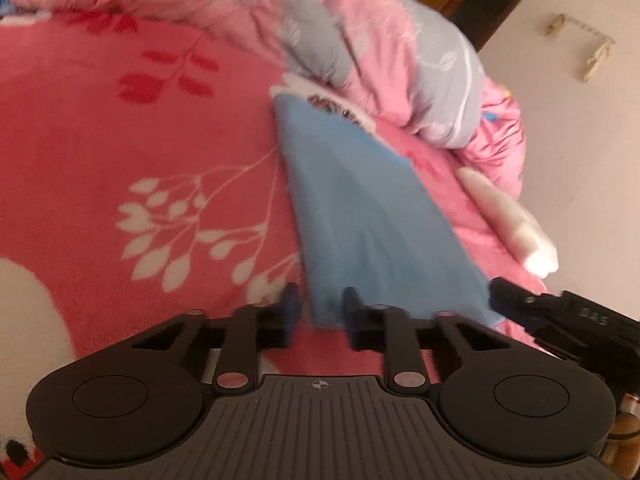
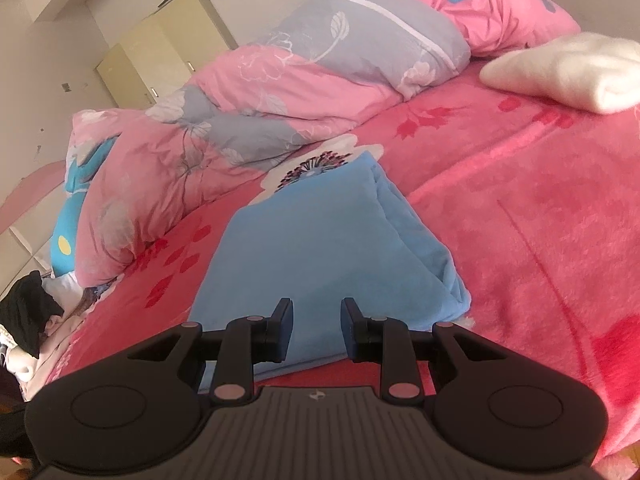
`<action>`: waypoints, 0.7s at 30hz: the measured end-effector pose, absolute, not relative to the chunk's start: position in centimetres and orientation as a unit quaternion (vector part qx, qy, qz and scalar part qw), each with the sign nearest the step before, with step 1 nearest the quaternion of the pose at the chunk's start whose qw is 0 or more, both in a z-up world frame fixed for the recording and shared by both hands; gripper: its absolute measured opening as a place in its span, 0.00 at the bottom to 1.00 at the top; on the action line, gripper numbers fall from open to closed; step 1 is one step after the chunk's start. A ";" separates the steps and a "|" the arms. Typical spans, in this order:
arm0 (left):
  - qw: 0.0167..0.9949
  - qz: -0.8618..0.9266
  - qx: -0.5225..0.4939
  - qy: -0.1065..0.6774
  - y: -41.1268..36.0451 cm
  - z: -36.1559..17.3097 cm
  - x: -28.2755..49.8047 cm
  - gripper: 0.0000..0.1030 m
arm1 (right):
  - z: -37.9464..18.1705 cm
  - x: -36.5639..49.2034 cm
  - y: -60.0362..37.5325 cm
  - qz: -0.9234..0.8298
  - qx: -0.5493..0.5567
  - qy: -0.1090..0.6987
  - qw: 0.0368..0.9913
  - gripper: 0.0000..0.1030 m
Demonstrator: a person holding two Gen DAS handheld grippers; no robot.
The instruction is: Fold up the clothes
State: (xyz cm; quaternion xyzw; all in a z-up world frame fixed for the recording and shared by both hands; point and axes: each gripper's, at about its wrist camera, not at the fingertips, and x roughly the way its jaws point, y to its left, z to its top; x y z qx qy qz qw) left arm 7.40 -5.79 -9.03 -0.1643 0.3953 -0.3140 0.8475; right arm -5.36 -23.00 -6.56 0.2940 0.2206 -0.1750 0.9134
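Note:
A folded light-blue garment point(image 1: 360, 208) lies flat on the pink floral bedspread point(image 1: 120, 140); it also shows in the right wrist view point(image 2: 320, 236). My left gripper point(image 1: 319, 308) is open and empty, its fingers astride the garment's near corner, just above it. My right gripper point(image 2: 316, 320) is open and empty over the garment's near edge. The right gripper's black body point(image 1: 560, 320) shows at the right of the left wrist view, beside the garment.
A rumpled pink and grey quilt point(image 2: 300, 80) is piled along the far side of the bed. A folded white garment point(image 2: 572, 72) lies at the far right on the bedspread point(image 2: 540, 220). Dark clothes point(image 2: 28, 312) sit at the left. Cabinets point(image 2: 168, 48) stand against the wall.

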 end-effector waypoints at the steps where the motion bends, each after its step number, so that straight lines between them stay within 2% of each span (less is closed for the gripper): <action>1: 0.848 -0.316 -0.161 0.395 -5.9 -9.0 7.3 0.11 | -6.5 -5.4 -22.9 -0.175 0.292 0.220 0.914 0.27; 6: 0.846 -0.317 -0.169 0.395 -5.6 -8.9 7.0 0.01 | -6.5 -5.1 -22.7 -0.178 0.290 0.227 0.912 0.27; 15: 0.837 -0.330 -0.188 0.394 -4.9 -9.6 7.1 0.02 | -5.6 -3.4 -21.9 -0.172 0.267 0.239 0.917 0.27; 21: 0.832 -0.341 -0.203 0.388 -4.2 -10.4 7.0 0.02 | -1.9 2.9 -20.4 -0.124 0.188 0.266 0.937 0.28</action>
